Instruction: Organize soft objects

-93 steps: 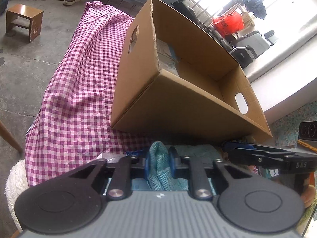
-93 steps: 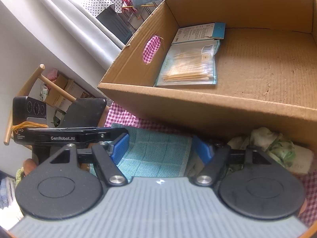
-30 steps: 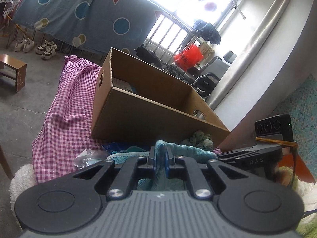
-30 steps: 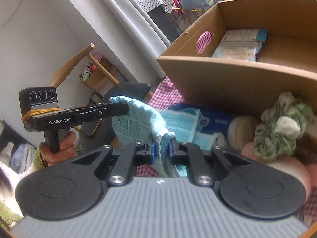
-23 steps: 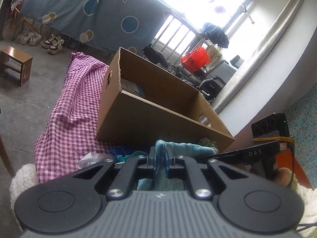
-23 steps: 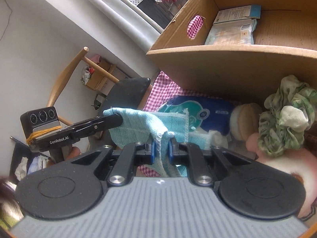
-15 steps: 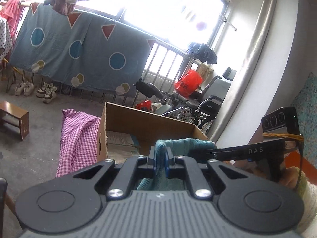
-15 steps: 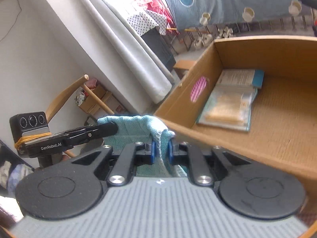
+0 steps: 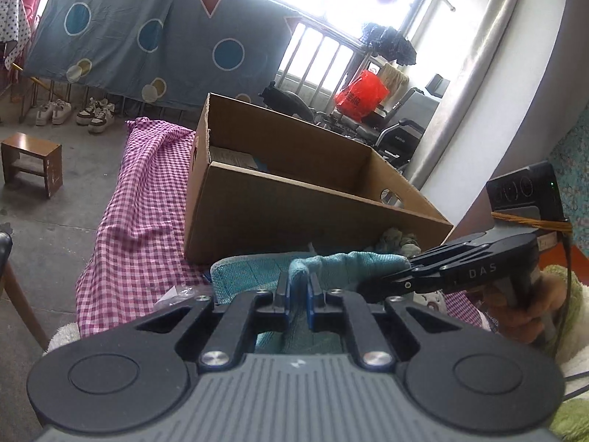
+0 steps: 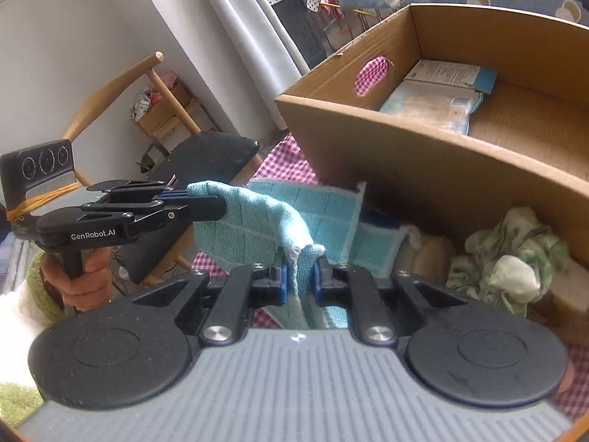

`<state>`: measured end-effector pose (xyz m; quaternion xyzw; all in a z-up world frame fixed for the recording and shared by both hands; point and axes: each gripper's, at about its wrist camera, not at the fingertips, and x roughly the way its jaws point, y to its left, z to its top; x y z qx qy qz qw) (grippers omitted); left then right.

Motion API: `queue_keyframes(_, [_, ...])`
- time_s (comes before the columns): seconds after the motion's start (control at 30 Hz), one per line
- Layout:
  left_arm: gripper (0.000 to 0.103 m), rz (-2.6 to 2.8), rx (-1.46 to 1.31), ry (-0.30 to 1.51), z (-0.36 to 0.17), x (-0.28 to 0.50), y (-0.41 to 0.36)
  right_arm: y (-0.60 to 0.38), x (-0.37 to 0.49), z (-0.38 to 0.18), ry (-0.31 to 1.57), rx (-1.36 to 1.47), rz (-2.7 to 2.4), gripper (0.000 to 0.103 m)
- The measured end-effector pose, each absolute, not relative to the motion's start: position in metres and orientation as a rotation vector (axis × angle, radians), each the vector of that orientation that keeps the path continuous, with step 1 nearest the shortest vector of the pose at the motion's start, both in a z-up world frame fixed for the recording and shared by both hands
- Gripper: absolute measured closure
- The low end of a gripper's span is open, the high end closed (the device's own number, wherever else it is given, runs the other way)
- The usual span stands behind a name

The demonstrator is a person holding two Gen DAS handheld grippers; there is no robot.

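Observation:
A teal cloth (image 9: 342, 263) (image 10: 254, 221) hangs between both grippers just in front of an open cardboard box (image 9: 294, 206) (image 10: 423, 154). My left gripper (image 9: 298, 294) is shut on one edge of the cloth. My right gripper (image 10: 299, 276) is shut on the other edge. Each gripper shows in the other's view: the right one (image 9: 397, 276) and the left one (image 10: 206, 206), both pinching the cloth. Part of the cloth drapes down onto the checked tablecloth (image 9: 140, 213).
The box holds packets (image 10: 438, 99) at one end. A green-white scrunchie (image 10: 508, 258), a round beige pad (image 10: 434, 254) and a blue packet (image 10: 379, 221) lie before the box. A wooden chair (image 10: 147, 118) stands at left. A stool (image 9: 33, 162) stands on the floor.
Both grippers, holding the cloth, have dropped back down from above the box's rim to just in front of its near wall. The cloth now drapes lower.

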<state>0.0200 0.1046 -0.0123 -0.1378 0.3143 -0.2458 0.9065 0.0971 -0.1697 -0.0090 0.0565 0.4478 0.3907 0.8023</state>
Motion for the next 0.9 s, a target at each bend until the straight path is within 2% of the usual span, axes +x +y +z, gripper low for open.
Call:
queue_keyframes(0.23, [0.093,-0.427,-0.364,0.767,-0.024,0.066,0.114,-0.168,0.137,-0.020,1.067,0.292,0.782,0.088])
queue_keyframes(0.27, [0.093,-0.416,-0.379,0.796,-0.029,0.074,0.116,-0.167,0.140,-0.021,1.054,0.285,0.763,0.083])
queue_keyframes(0.3, [0.093,-0.408,-0.397,0.819,-0.034,0.080,0.118,-0.166,0.143,-0.024,1.050,0.276,0.735,0.074])
queue_keyframes(0.43, [0.087,-0.391,-0.465,0.885,-0.046,0.093,0.125,-0.169,0.143,-0.027,1.032,0.228,0.625,0.065])
queue_keyframes(0.53, [0.080,-0.378,-0.486,0.899,-0.047,0.096,0.129,-0.175,0.121,-0.001,0.881,0.173,0.642,0.052])
queue_keyframes(0.6, [0.076,-0.370,-0.490,0.919,-0.049,0.099,0.129,-0.170,0.103,0.014,0.795,0.106,0.714,0.031])
queue_keyframes(0.63, [0.072,-0.366,-0.495,0.931,-0.050,0.101,0.129,-0.163,0.096,0.019,0.779,0.060,0.758,0.028])
queue_keyframes(0.77, [0.061,-0.342,-0.501,0.943,-0.047,0.104,0.132,-0.127,0.074,0.013,0.763,-0.193,0.872,0.027])
queue_keyframes(0.83, [0.050,-0.329,-0.516,0.935,-0.043,0.101,0.137,-0.112,0.070,0.003,0.765,-0.291,0.884,0.029])
queue_keyframes(0.87, [0.048,-0.322,-0.536,0.927,-0.041,0.098,0.141,-0.107,0.071,-0.001,0.773,-0.320,0.889,0.031])
queue_keyframes(0.9, [0.046,-0.318,-0.554,0.922,-0.038,0.094,0.145,-0.101,0.073,-0.006,0.785,-0.339,0.888,0.039])
